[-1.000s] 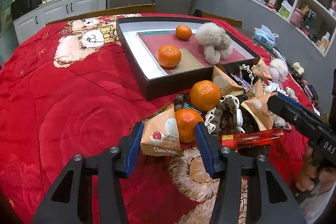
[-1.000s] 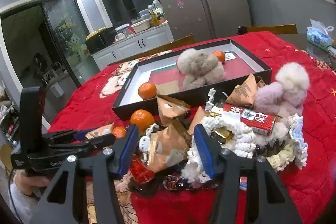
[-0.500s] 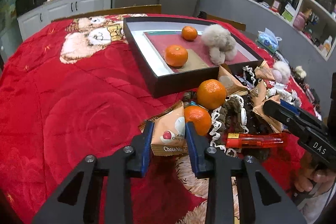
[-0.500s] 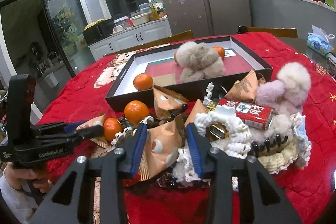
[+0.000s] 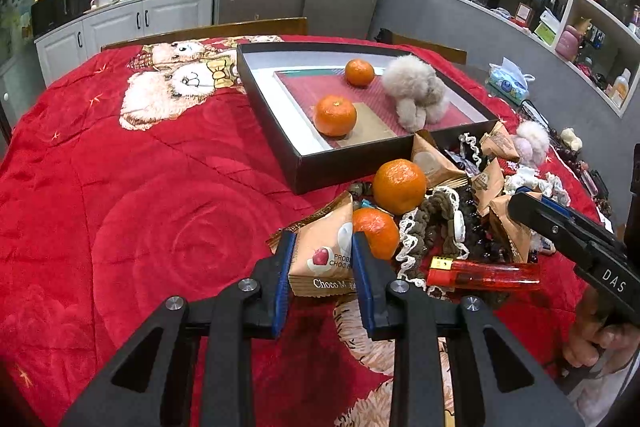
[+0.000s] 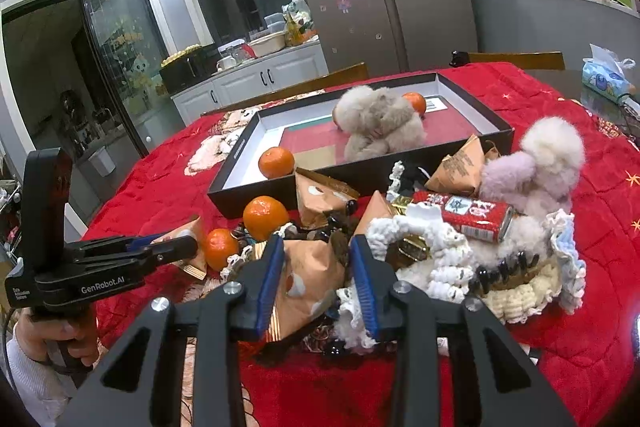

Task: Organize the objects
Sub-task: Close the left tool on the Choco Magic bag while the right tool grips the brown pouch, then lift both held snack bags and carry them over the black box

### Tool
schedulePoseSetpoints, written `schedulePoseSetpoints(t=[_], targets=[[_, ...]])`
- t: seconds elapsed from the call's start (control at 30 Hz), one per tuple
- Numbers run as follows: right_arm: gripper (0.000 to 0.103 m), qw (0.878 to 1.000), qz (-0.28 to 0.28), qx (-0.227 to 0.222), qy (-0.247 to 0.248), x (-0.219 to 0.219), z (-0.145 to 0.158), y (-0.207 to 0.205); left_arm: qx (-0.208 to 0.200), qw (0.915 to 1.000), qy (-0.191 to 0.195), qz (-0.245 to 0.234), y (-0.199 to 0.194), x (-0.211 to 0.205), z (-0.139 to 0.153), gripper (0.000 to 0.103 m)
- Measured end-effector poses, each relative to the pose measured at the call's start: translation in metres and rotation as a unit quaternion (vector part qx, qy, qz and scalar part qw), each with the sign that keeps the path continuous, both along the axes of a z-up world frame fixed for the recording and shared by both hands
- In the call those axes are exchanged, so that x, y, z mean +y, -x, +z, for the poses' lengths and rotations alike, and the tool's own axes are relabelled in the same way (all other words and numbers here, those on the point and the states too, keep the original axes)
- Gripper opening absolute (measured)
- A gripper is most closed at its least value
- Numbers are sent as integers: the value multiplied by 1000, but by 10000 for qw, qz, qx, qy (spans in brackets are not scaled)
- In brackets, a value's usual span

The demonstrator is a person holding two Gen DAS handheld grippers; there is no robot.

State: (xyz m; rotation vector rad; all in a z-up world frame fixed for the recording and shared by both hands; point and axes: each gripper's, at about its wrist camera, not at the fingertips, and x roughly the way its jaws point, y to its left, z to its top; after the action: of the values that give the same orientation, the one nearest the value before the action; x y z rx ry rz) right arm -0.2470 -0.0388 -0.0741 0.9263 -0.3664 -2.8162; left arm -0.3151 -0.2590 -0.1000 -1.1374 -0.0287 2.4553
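While the left gripper [image 5: 322,253] has just closed its fingers on a Choco packet [image 5: 324,251] beside a mandarin [image 5: 376,231], the right gripper [image 6: 316,263] has closed on another packet [image 6: 308,275]. Both packets sit in the clutter before the box [image 5: 352,163].

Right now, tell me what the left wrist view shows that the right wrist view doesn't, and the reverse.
Only the left wrist view: the red lighter lying by the pile, and the left gripper from behind, its blue pads pressed on the Choco Magic packet.

Only the right wrist view: the red can on top of the pile, the lavender pompom, and the right gripper clamped on a tan snack packet.

Both: the black tray holding two oranges and a beige plush, plus two oranges outside it on the red blanket.
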Motion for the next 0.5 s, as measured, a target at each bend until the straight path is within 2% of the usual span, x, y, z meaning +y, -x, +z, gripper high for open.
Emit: schedulePoseSetpoints(t=[0.5], targets=[[33,9987,1,333,397,9,14,-10,200,9995,-221,-83,-10,5,16,27]])
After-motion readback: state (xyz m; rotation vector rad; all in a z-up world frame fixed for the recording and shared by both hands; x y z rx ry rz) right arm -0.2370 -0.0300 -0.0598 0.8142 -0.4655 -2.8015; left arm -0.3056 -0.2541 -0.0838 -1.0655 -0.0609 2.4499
